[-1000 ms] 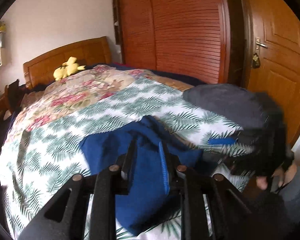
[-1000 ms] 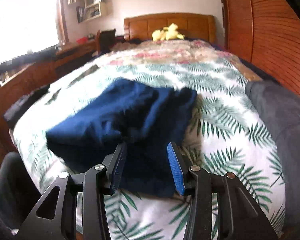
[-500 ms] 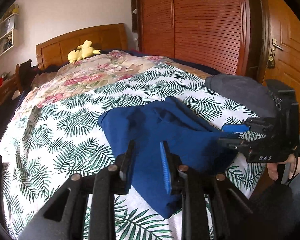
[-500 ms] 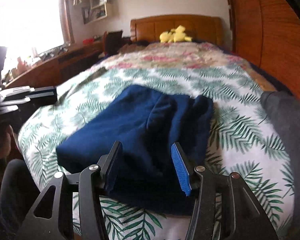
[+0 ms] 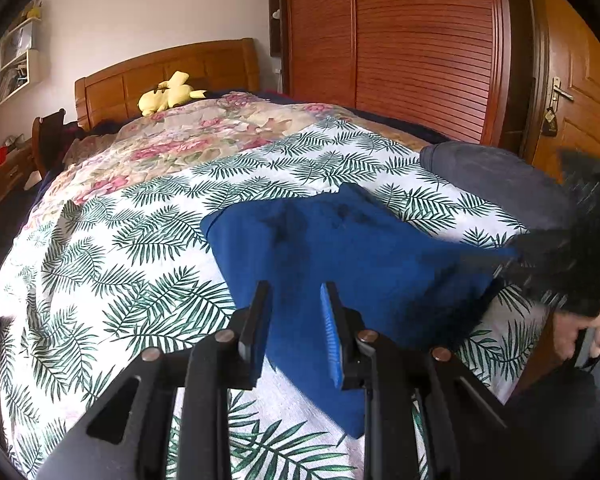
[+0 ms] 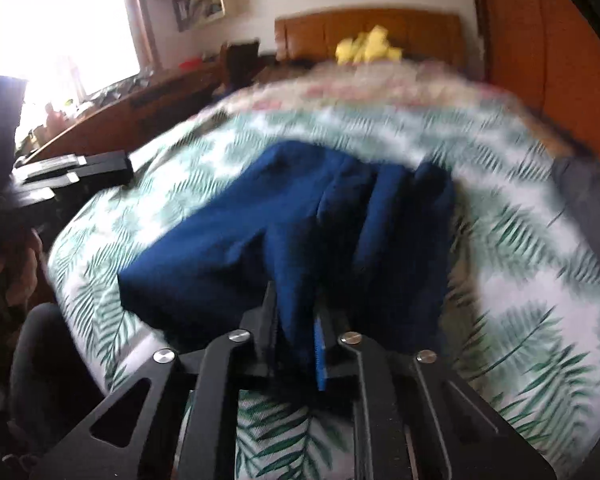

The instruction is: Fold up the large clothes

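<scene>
**Right gripper clamps the blue fold, left gripper waits with a narrow gap**

The blue garment (image 5: 340, 252) lies bunched and part-folded on the bed, straight ahead of both grippers; from the left wrist view its near corner runs down between and beyond the fingers of the left gripper (image 5: 296, 320), the bulk of the cloth spreading ahead and to the right; from the right wrist view a hanging fold of the same garment (image 6: 296, 240) drops right into the right gripper (image 6: 296, 332), the rest heaped ahead and to both sides.

The cloth is a soft, matte, deep blue knit, thick at its doubled edges, creased into long ridges; under it the bedspread (image 5: 140, 260) is white with green palm fronds, flat and lightly wrinkled; a dark grey garment (image 5: 496, 184) sits rounded off to the right of the left gripper; the right wrist view is blurred.

The right gripper has just been closing and its jaws now pinch the blue fold between them; the left gripper's jaws stand a little apart, blue cloth seen in the gap behind them, though whether the pads (image 5: 332, 340) press on it I cannot tell.
</scene>
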Motion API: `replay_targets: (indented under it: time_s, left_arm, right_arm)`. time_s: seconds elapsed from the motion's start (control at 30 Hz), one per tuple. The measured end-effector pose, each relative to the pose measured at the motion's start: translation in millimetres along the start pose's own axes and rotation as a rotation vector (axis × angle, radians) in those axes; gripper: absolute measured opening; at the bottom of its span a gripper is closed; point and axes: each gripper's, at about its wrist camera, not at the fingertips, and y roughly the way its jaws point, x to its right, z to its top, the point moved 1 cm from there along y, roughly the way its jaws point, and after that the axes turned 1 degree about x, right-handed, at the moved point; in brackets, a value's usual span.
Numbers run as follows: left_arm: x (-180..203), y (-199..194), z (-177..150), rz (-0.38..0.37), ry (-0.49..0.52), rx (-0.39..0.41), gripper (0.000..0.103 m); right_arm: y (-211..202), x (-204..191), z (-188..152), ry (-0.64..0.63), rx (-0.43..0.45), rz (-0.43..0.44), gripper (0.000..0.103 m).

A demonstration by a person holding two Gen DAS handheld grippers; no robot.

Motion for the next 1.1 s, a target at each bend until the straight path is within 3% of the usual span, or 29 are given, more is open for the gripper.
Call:
replay_targets:
  time_s: [0.13, 0.27, 0.37, 0.47, 0.53, 0.6, 0.7, 0.9, 1.1]
  left_arm:
    - [-3, 6, 0, -0.001, 0.0, -0.008, 0.023]
    - [-5, 16, 2, -0.009, 0.011, -0.018, 0.023]
    - [-6, 28, 6, -0.017, 0.015, -0.029, 0.024]
    - [-10, 43, 10, -0.02, 0.015, -0.041, 0.024]
    - [-13, 53, 12, -0.023, 0.016, -0.047, 0.025]
    - [-16, 64, 16, -0.028, 0.019, -0.059, 0.025]
    - [-21, 85, 23, -0.028, 0.027, -0.074, 0.025]
    - [-33, 127, 37, -0.04, 0.026, -0.112, 0.027]
    - [-47, 171, 48, -0.034, 0.014, -0.16, 0.028]
  right_arm:
    - [-35, 15, 11, 0.028, 0.126, -0.072, 0.006]
    - [-64, 35, 5, 0.061, 0.18, -0.162, 0.007]
    - [-51, 59, -8, 0.144, 0.108, -0.139, 0.008]
    - [-34, 60, -19, 0.13, 0.035, -0.159, 0.013]
    - [-36, 56, -21, 0.121, 0.034, -0.184, 0.022]
    - [-37, 56, -23, 0.124, 0.037, -0.205, 0.042]
    - [-32, 61, -27, 0.161, 0.02, -0.221, 0.057]
    - [-14, 69, -33, 0.215, -0.018, -0.19, 0.066]
    - [6, 73, -40, 0.238, -0.087, -0.139, 0.069]
